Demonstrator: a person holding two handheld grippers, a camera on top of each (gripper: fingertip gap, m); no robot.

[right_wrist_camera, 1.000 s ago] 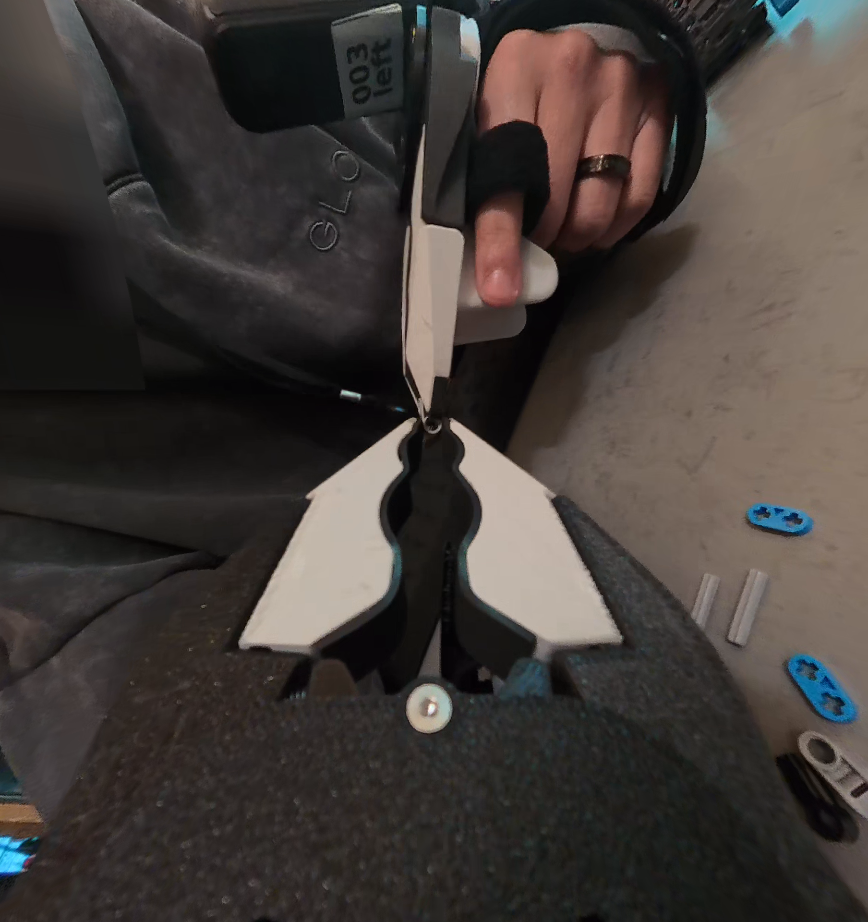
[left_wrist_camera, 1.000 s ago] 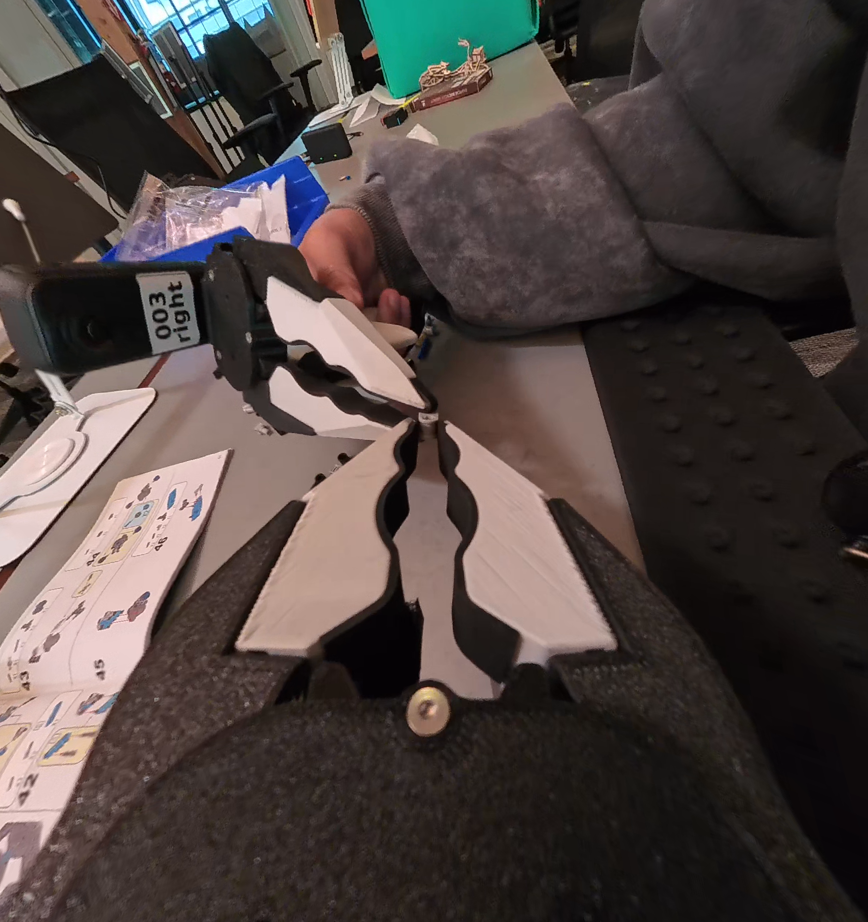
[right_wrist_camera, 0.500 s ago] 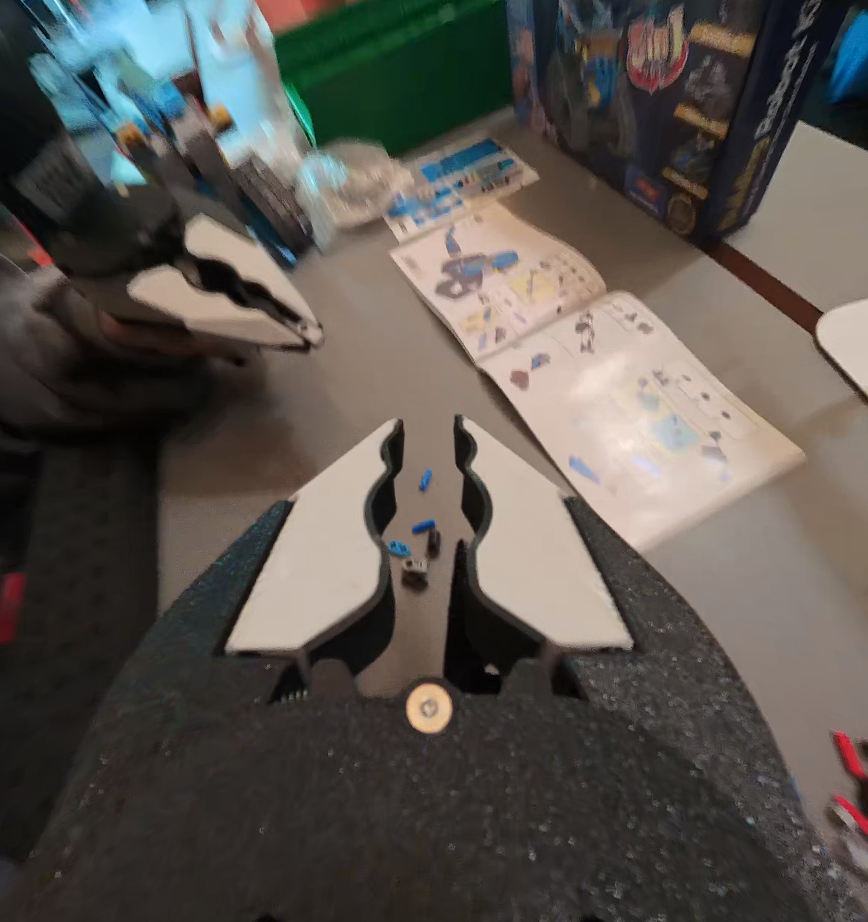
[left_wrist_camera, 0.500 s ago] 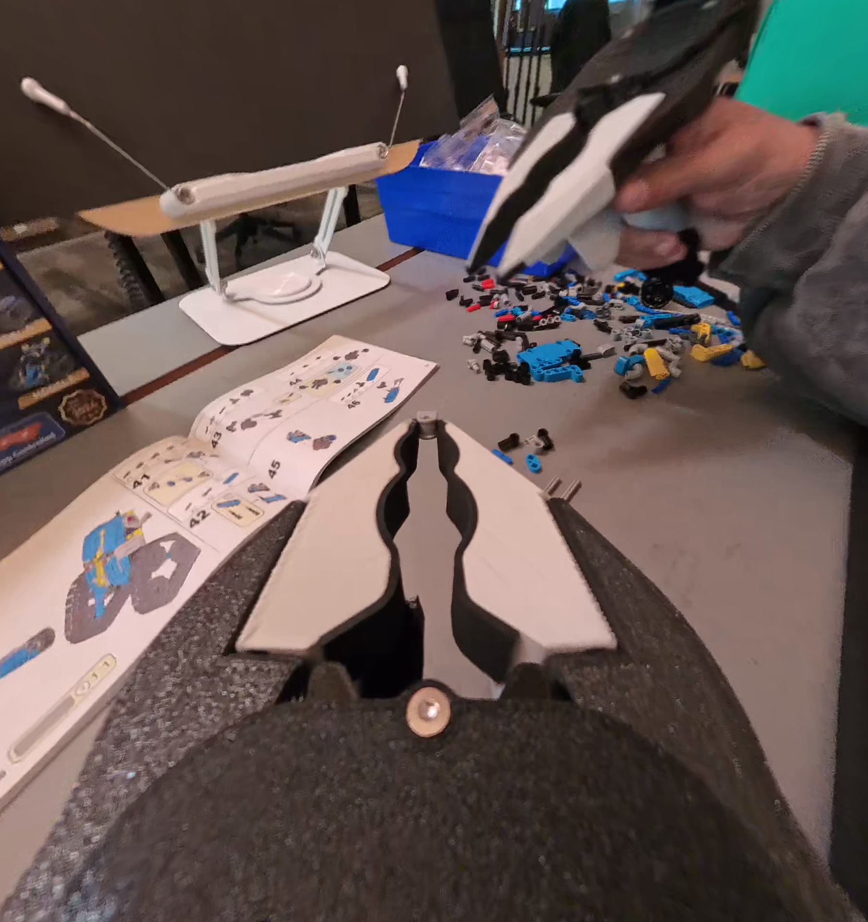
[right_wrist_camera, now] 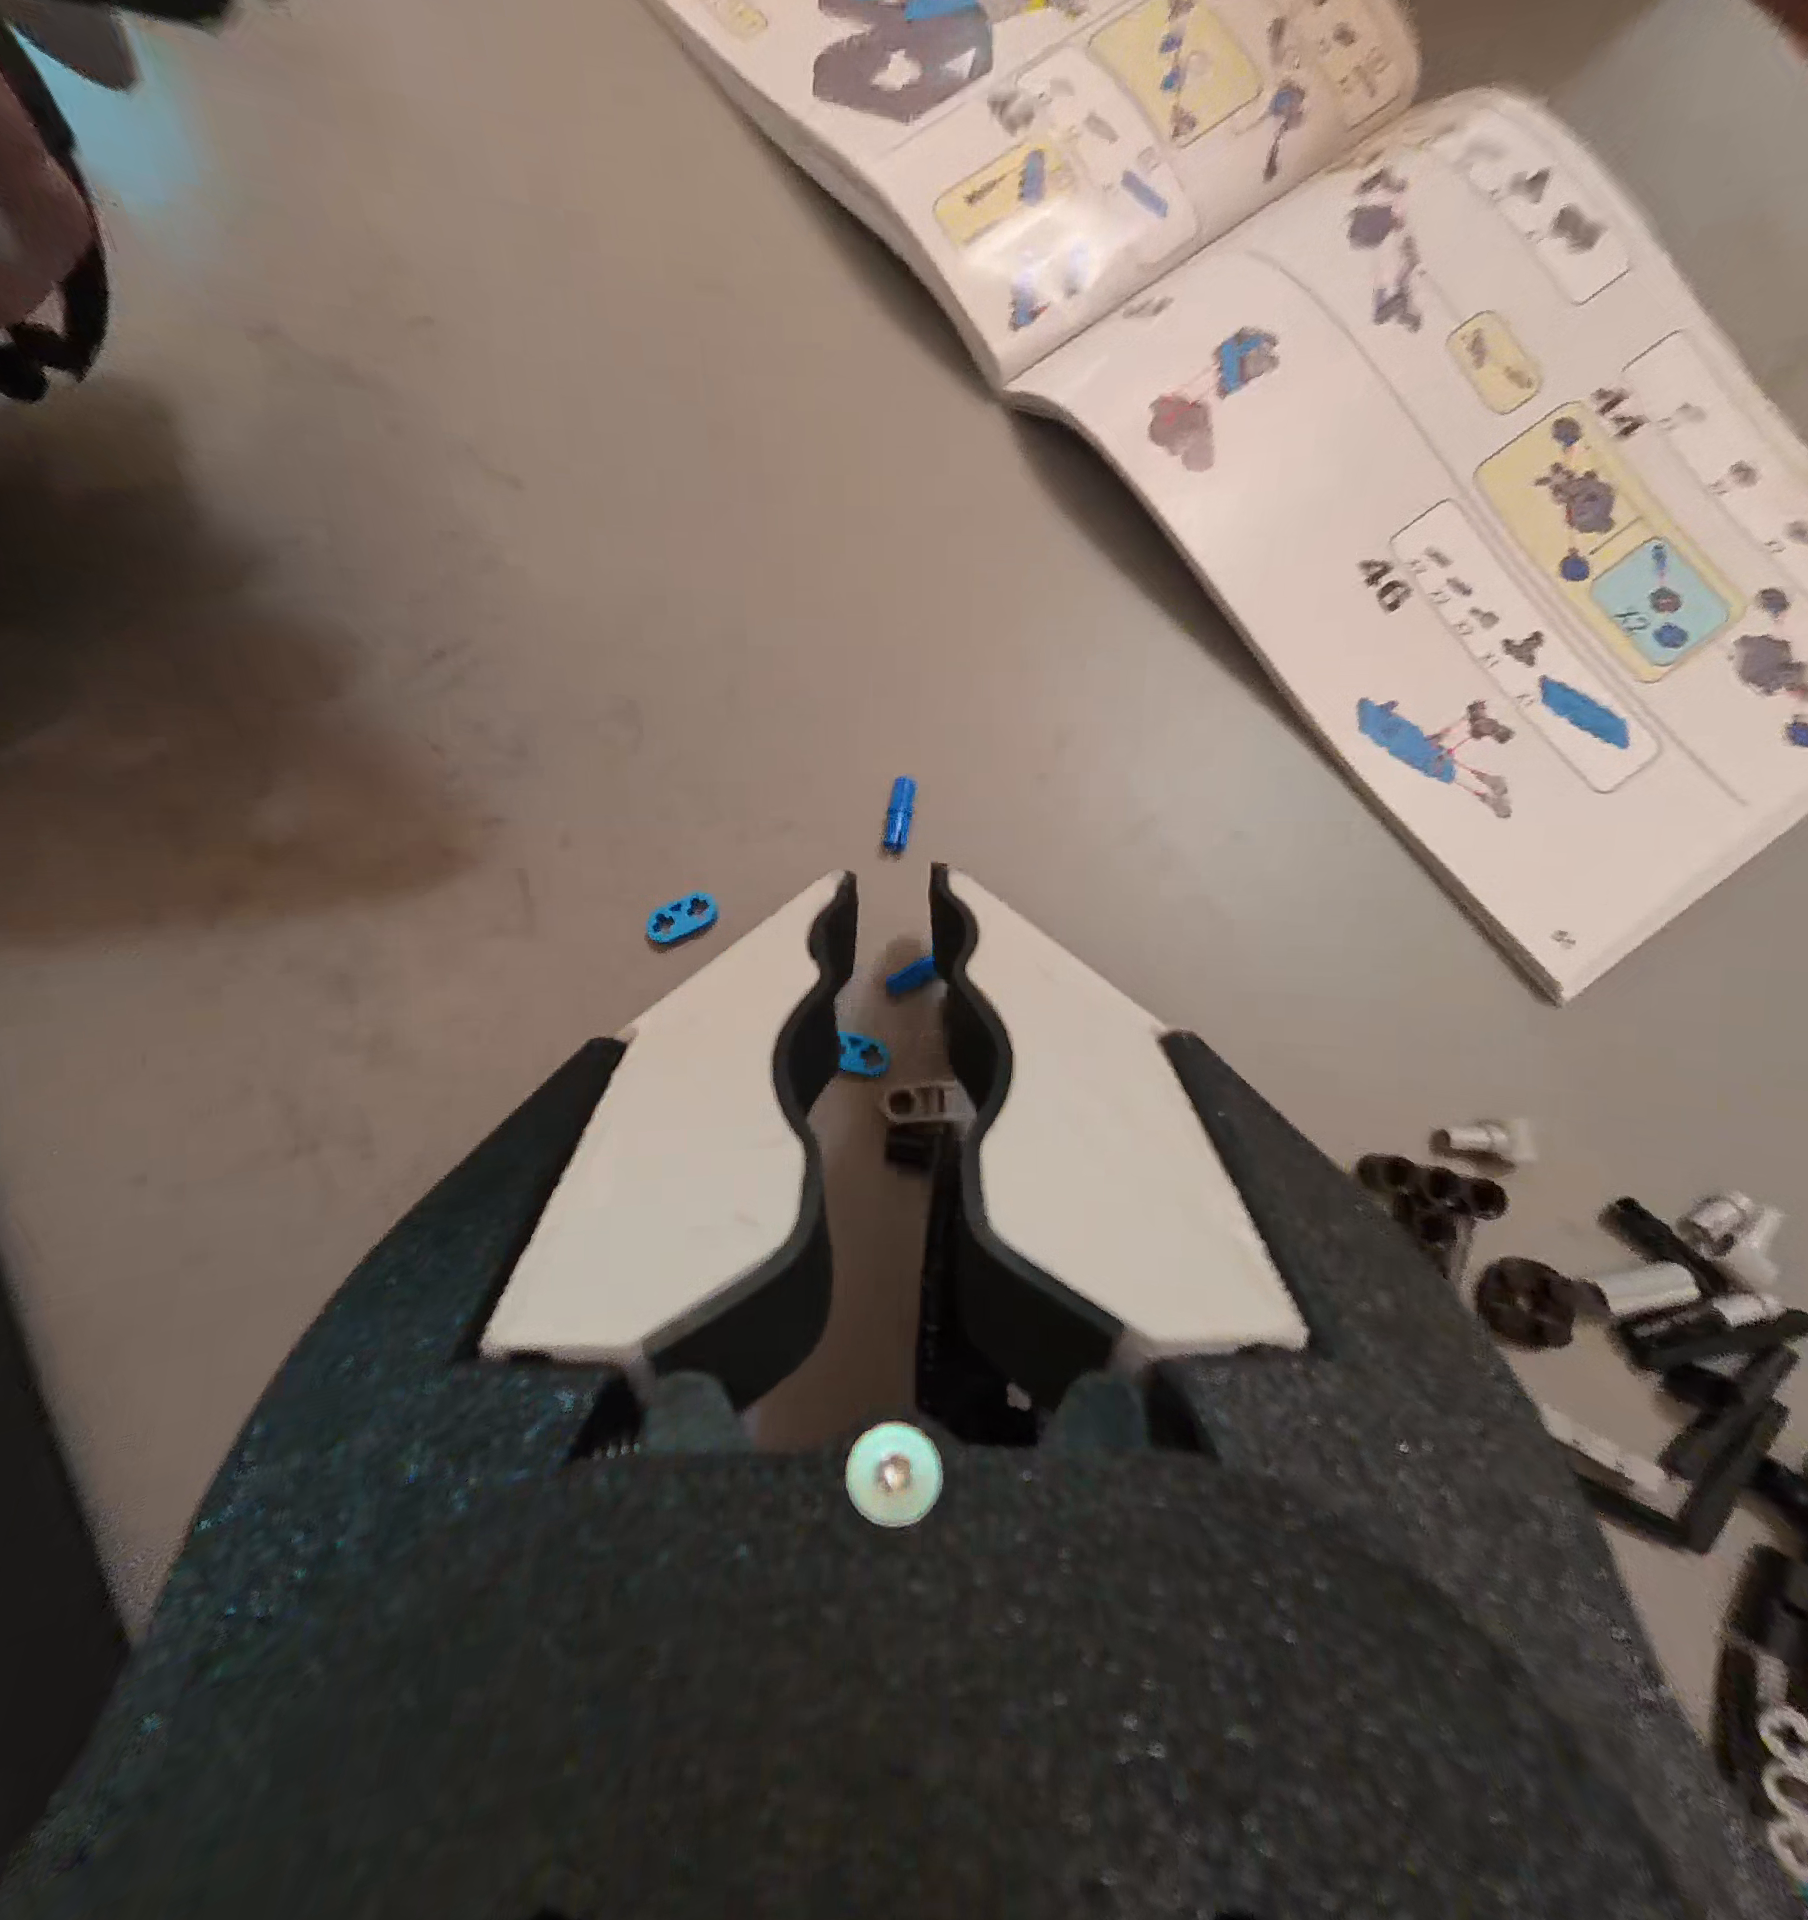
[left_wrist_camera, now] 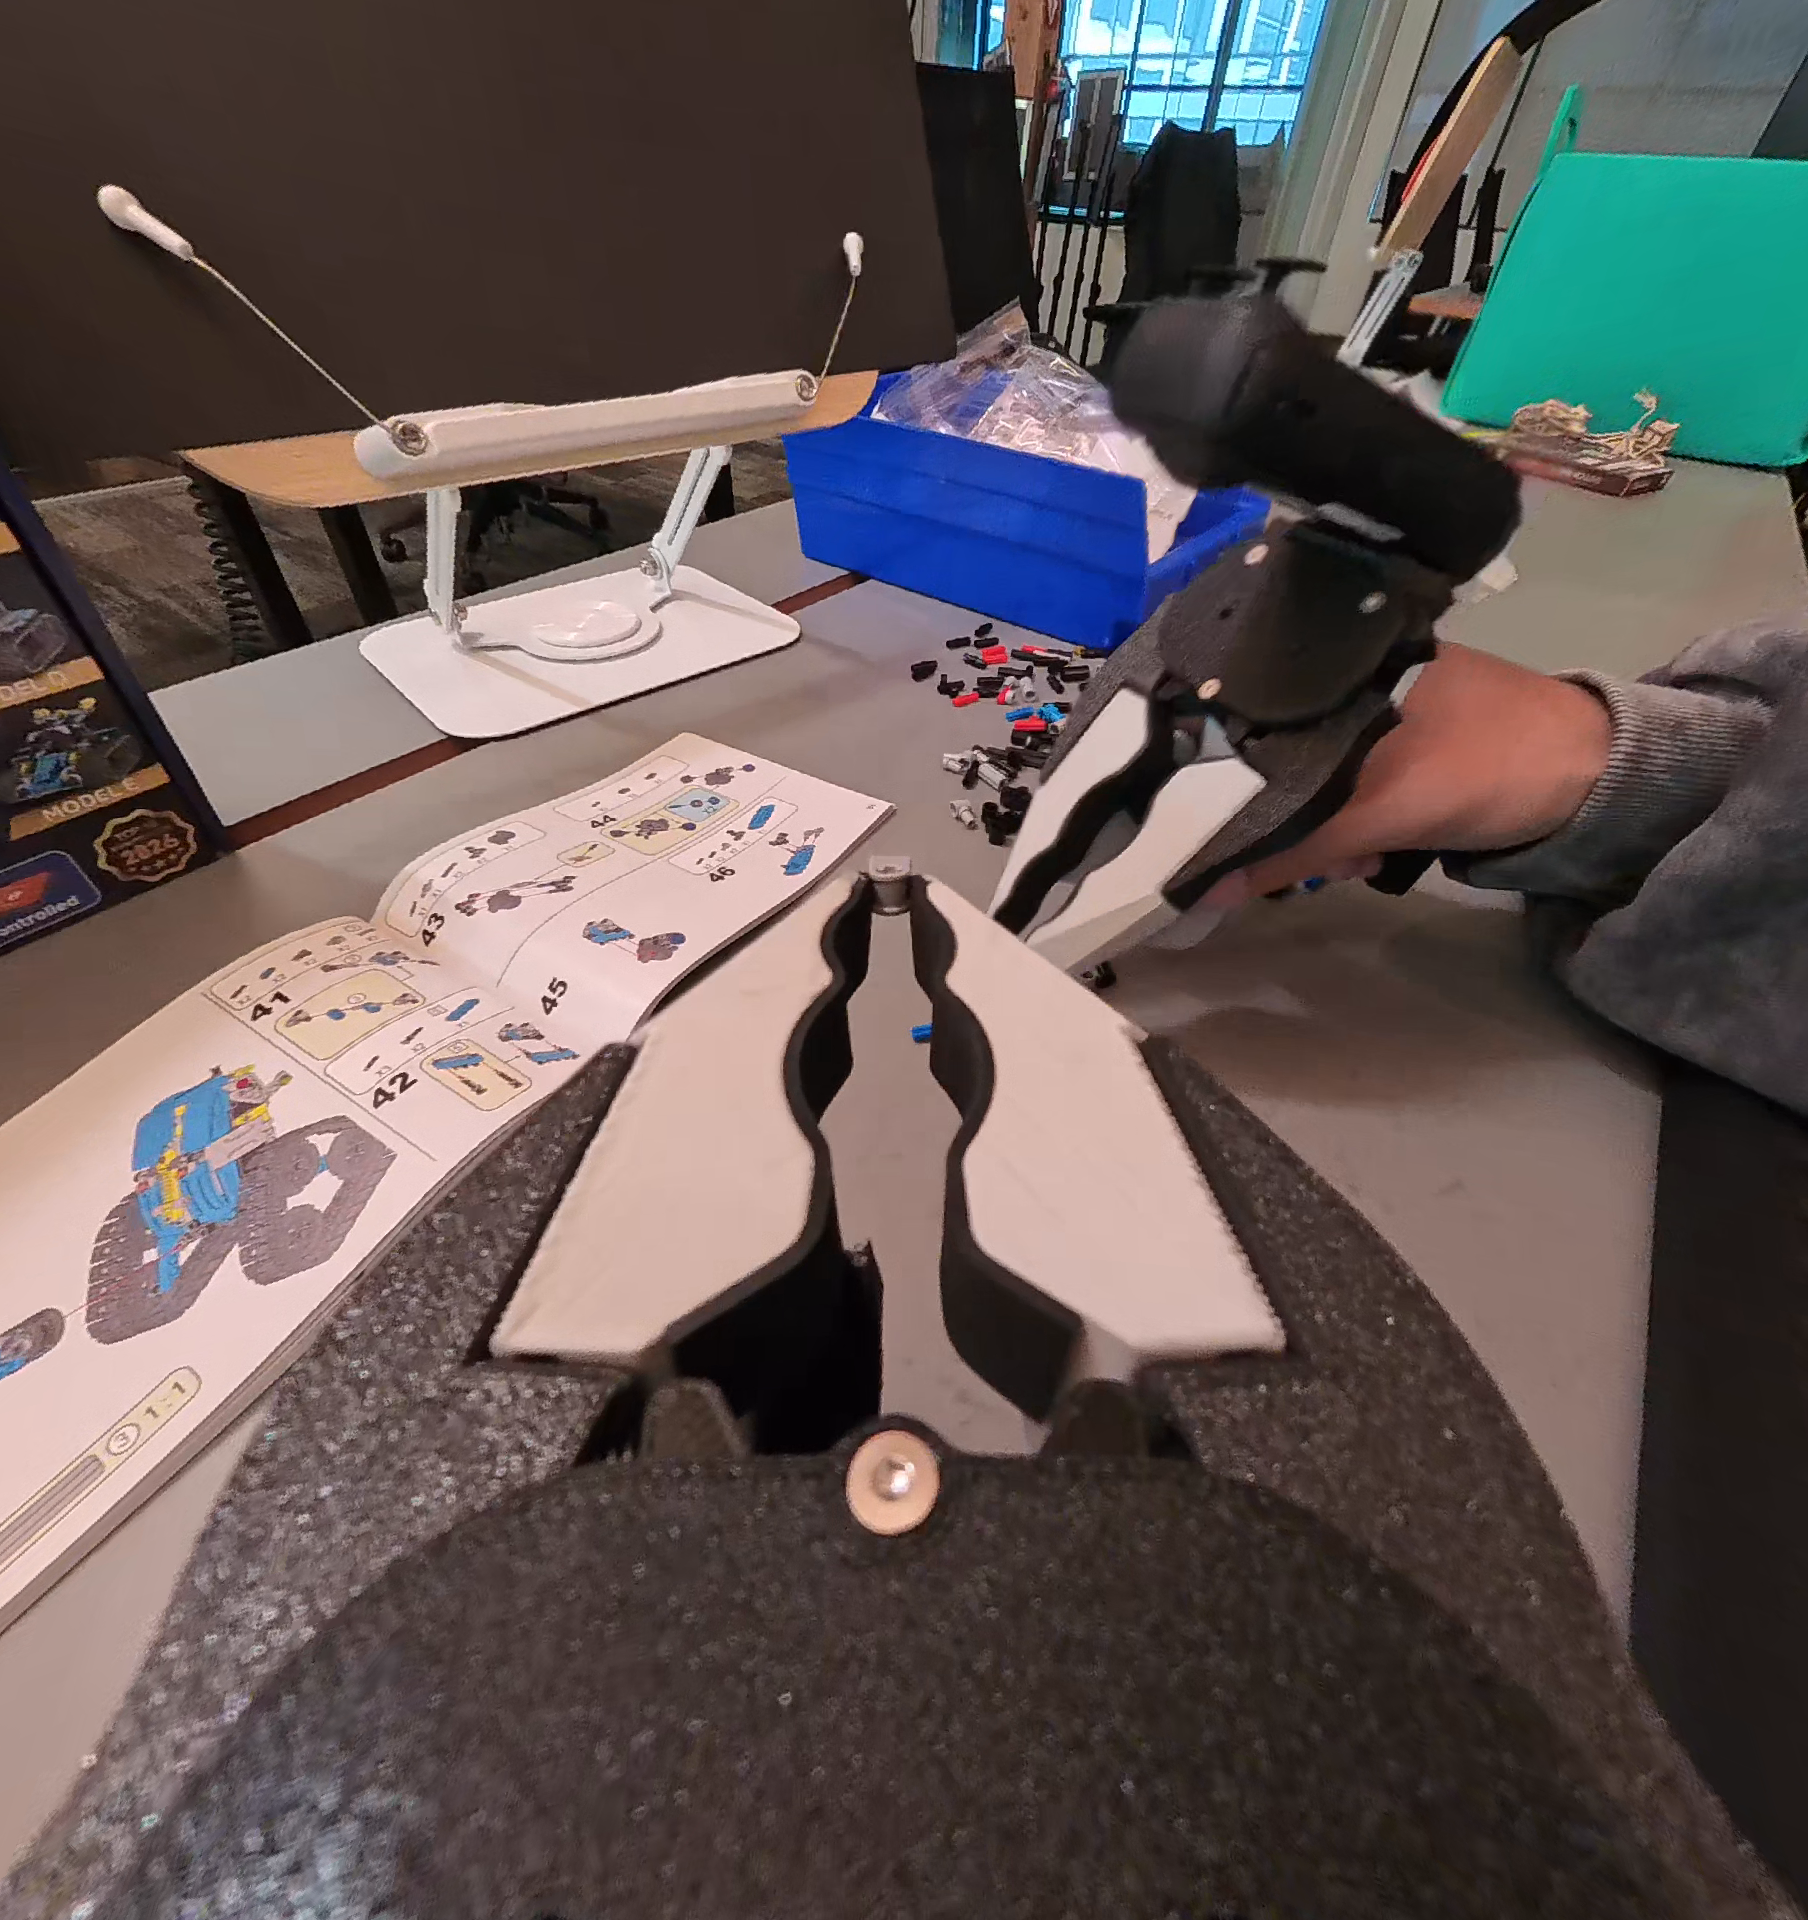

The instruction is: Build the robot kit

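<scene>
My left gripper (left_wrist_camera: 887,885) is shut on a small grey part (left_wrist_camera: 887,881) pinched at its tips, held above the grey table (left_wrist_camera: 1347,1091) near the open instruction booklet (left_wrist_camera: 360,1039). My right gripper (right_wrist_camera: 892,881) is open with a narrow gap and empty, low over the table. A blue pin (right_wrist_camera: 898,816) lies just ahead of its tips. A blue two-hole link (right_wrist_camera: 682,921) lies to its left. Another blue link (right_wrist_camera: 864,1051), a grey connector (right_wrist_camera: 921,1099) and a small blue piece (right_wrist_camera: 910,975) show between its fingers. The right gripper also shows in the left wrist view (left_wrist_camera: 1019,930), pointing down.
A pile of black, grey and red parts (right_wrist_camera: 1658,1309) lies right of the right gripper; it also shows in the left wrist view (left_wrist_camera: 1004,707). A blue bin (left_wrist_camera: 983,520) with bags, a white stand (left_wrist_camera: 578,623) and a printed box (left_wrist_camera: 38,748) stand at the back. About 12 cm separates my left fingertips from my right.
The grippers were tip to tip by the person's body. They parted and swung over the table. The right gripper opened, then dropped toward the blue pieces. The left still pinches the grey part.
</scene>
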